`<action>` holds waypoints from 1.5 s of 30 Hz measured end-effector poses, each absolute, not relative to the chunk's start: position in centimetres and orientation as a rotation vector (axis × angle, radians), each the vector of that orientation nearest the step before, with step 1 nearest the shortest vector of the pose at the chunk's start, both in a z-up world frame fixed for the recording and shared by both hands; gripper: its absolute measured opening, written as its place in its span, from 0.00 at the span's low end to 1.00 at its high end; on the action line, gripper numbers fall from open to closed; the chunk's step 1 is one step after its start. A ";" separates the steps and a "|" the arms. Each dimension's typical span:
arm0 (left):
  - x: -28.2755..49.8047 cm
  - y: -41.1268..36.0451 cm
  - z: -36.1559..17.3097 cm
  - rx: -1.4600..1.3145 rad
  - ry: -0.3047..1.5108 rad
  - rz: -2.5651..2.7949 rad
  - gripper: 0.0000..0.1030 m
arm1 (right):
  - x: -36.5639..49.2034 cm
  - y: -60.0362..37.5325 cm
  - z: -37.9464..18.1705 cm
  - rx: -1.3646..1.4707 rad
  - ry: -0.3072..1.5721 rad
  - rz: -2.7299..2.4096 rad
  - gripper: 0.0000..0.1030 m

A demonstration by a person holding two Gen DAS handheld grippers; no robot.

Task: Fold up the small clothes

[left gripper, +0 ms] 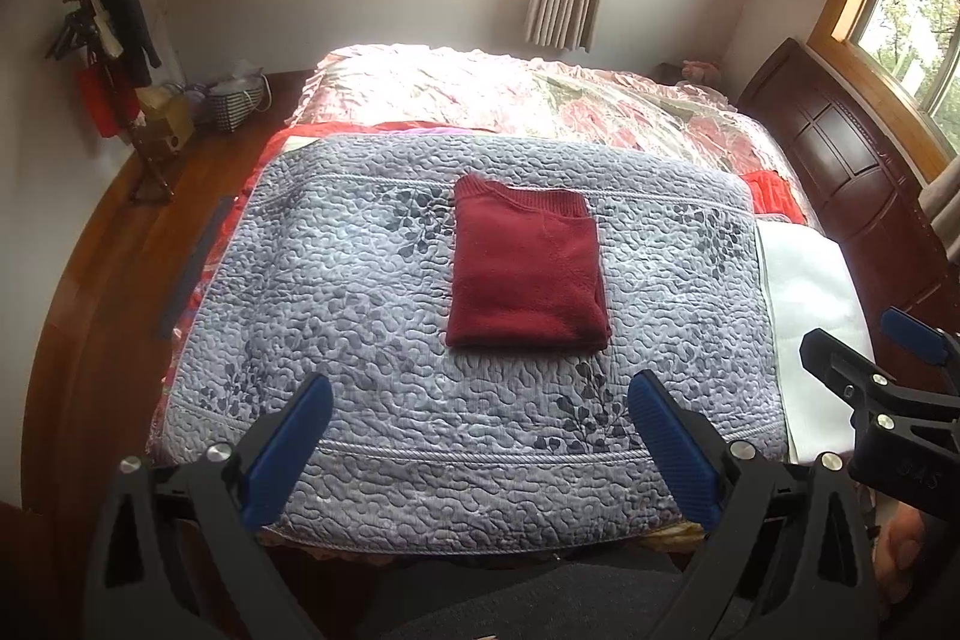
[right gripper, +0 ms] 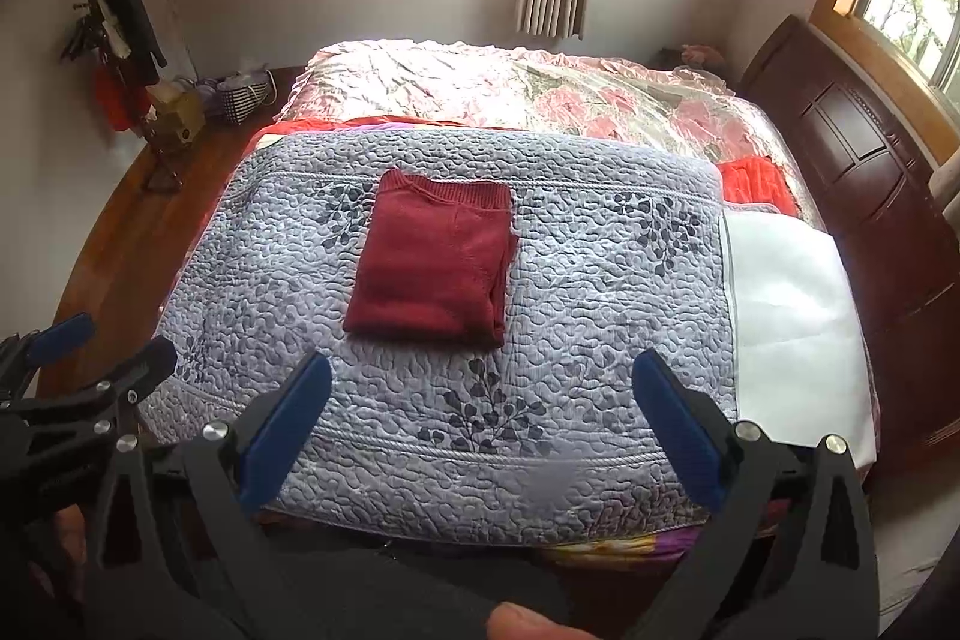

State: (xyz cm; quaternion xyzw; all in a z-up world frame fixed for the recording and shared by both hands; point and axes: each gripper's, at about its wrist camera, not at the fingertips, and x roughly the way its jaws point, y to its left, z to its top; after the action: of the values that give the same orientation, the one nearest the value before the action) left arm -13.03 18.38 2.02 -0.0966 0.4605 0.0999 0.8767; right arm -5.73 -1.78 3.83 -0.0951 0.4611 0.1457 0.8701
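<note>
While both claws are held back over the near edge of the bed, one folded red garment (left gripper: pixel 525 265) is seen lying flat on the grey quilted cover (left gripper: pixel 336 280), in the middle of the left wrist frame and untouched by either claw. At the far left of that frame one coat stand (left gripper: pixel 114 58) is hung with dark and red items, and one checked basket (left gripper: pixel 237 103) is set on the wooden floor beside it. Along the bottom of the frame the left claw (left gripper: pixel 480 397) is shown with its two blue pads spread wide apart and nothing between them. One pink floral bedspread (left gripper: pixel 480 91) is laid over the far half of the bed, in the upper middle. Two windows are counted: one at top centre, one at the upper right edge. At the right edge the right claw (left gripper: pixel 864 337) is seen from the side, and one white cloth (left gripper: pixel 804 274) is spread beside the quilt.

In the right wrist frame the right claw (right gripper: pixel 480 376) is shown at the bottom with its two pads likewise held wide apart and empty; the garment (right gripper: pixel 429 262) is placed left of centre, well ahead of the pads.
</note>
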 end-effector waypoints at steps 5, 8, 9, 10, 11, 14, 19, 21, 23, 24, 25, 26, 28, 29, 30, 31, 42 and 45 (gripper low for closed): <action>-12.6 18.1 2.3 -0.195 0.952 0.209 0.96 | -5.4 -1.4 3.8 -0.211 0.962 0.313 0.97; -12.4 18.1 2.3 -0.194 0.949 0.209 0.96 | -5.1 -1.4 3.5 -0.217 0.965 0.312 0.97; -12.3 18.1 2.3 -0.188 0.947 0.213 0.96 | -5.2 -1.3 3.5 -0.221 0.961 0.309 0.97; -12.3 18.1 2.3 -0.184 0.946 0.215 0.96 | -5.2 -1.3 3.6 -0.226 0.951 0.306 0.97; -12.2 18.0 2.3 -0.185 0.947 0.212 0.96 | -5.2 -1.1 3.6 -0.236 0.941 0.302 0.97; -11.7 18.1 2.2 -0.188 0.954 0.206 0.96 | -5.1 -1.0 3.4 -0.235 0.938 0.308 0.97; -11.2 18.2 2.2 -0.190 0.954 0.208 0.96 | -4.5 -0.9 2.9 -0.227 0.961 0.317 0.97; -11.0 18.3 2.1 -0.195 0.956 0.207 0.96 | -4.3 -0.9 2.9 -0.226 0.962 0.316 0.97; -10.7 18.4 2.0 -0.196 0.961 0.208 0.96 | -4.1 -0.9 2.9 -0.219 0.963 0.312 0.97; -10.6 18.4 2.0 -0.197 0.964 0.207 0.96 | -3.9 -0.9 2.9 -0.218 0.964 0.309 0.97; -10.5 18.4 1.9 -0.198 0.967 0.206 0.96 | -3.8 -1.0 2.9 -0.216 0.965 0.305 0.97; -10.4 18.5 1.9 -0.199 0.968 0.204 0.96 | -3.6 -1.0 2.8 -0.213 0.966 0.303 0.97; -10.2 18.5 1.8 -0.198 0.969 0.202 0.96 | -3.4 -1.0 2.8 -0.213 0.968 0.299 0.97; -10.1 18.5 1.8 -0.197 0.970 0.201 0.96 | -3.4 -1.0 2.8 -0.214 0.968 0.299 0.97; -10.0 18.5 1.8 -0.198 0.971 0.199 0.96 | -3.3 -0.9 2.8 -0.215 0.967 0.298 0.97; -9.9 18.6 1.8 -0.199 0.971 0.196 0.96 | -3.1 -0.9 2.9 -0.214 0.967 0.298 0.97; -9.4 19.1 1.9 -0.201 0.968 0.177 0.96 | -2.9 -0.7 3.2 -0.202 0.954 0.286 0.97; -9.4 19.2 1.9 -0.202 0.968 0.176 0.96 | -2.9 -0.5 3.2 -0.207 0.955 0.289 0.97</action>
State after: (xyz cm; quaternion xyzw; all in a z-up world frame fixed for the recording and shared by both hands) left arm -9.43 19.15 1.93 -0.0966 0.4637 0.0842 0.8767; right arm -2.95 -0.49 3.21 -0.0993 0.4573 0.1383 0.8729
